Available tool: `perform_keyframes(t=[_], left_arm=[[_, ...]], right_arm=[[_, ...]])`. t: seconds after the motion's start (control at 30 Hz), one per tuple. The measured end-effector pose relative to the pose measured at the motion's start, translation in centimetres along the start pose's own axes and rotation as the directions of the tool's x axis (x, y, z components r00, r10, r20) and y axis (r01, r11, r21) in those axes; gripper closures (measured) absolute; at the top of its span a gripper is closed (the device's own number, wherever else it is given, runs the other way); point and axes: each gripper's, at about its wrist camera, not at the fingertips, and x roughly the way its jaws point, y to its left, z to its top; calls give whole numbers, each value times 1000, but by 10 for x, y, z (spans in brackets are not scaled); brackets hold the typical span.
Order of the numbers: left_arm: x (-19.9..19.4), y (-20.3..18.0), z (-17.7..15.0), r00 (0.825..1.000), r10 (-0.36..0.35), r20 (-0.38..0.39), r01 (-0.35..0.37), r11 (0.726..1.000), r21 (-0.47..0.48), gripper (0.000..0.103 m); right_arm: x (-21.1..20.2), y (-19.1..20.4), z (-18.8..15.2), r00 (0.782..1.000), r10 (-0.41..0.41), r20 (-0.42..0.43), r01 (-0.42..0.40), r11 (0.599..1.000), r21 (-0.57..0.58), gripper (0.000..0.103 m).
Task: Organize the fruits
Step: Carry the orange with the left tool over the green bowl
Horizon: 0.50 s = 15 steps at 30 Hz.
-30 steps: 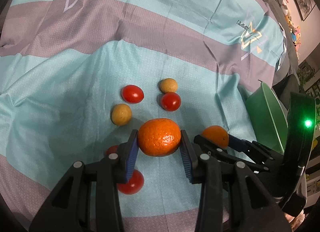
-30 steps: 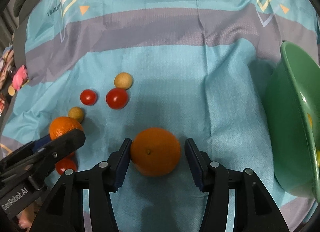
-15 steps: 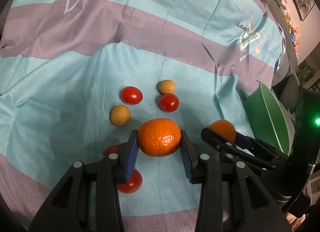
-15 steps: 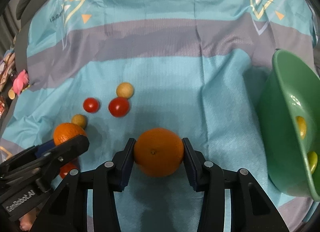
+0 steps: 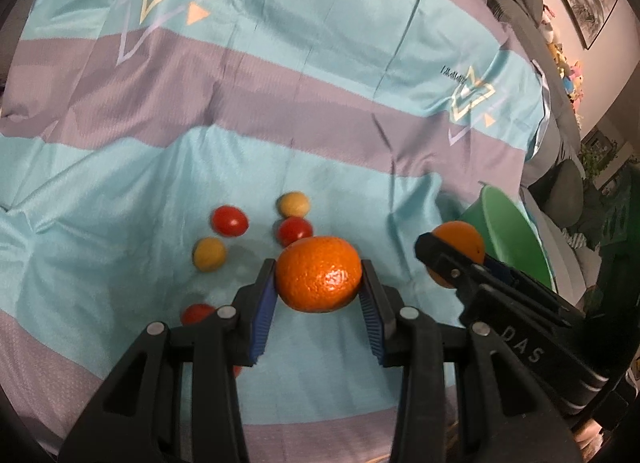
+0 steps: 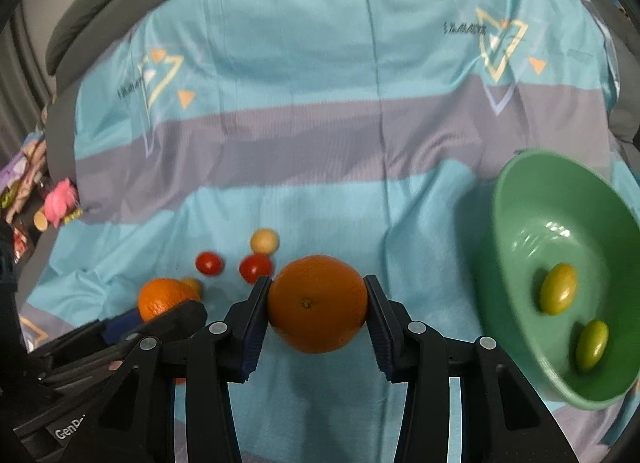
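Note:
My left gripper (image 5: pixel 319 283) is shut on an orange (image 5: pixel 318 273) and holds it above the cloth. My right gripper (image 6: pixel 317 305) is shut on a second orange (image 6: pixel 317 303), also lifted; that orange shows in the left wrist view (image 5: pixel 460 241) too. A green bowl (image 6: pixel 516 223) at the right holds two yellow-green fruits (image 6: pixel 558 294). On the cloth lie red tomatoes (image 5: pixel 229 220) and small yellow-brown fruits (image 5: pixel 209 254). Another tomato (image 5: pixel 197 313) lies partly behind my left finger.
A striped teal and grey cloth (image 6: pixel 320 103) covers the surface. Grey cushions (image 6: pixel 100 3) lie behind it. Toys and clutter (image 6: pixel 60 201) sit at the far left edge. The bowl also shows in the left wrist view (image 5: pixel 516 231).
Both grippers have risen with their oranges. The right gripper closed on its orange and moved towards the bowl, whose inside has come into view.

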Motion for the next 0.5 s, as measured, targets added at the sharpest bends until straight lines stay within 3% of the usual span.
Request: perform_keyframes(t=[0.27, 0.5], left_arm=[[-11, -33, 15, 998, -15, 67, 13, 1000, 26, 63], [-1, -66, 25, 996, -62, 67, 59, 997, 45, 64]], right_arm=[[-32, -27, 12, 995, -2, 105, -6, 997, 71, 57], [-64, -65, 19, 979, -50, 199, 14, 984, 179, 57]])
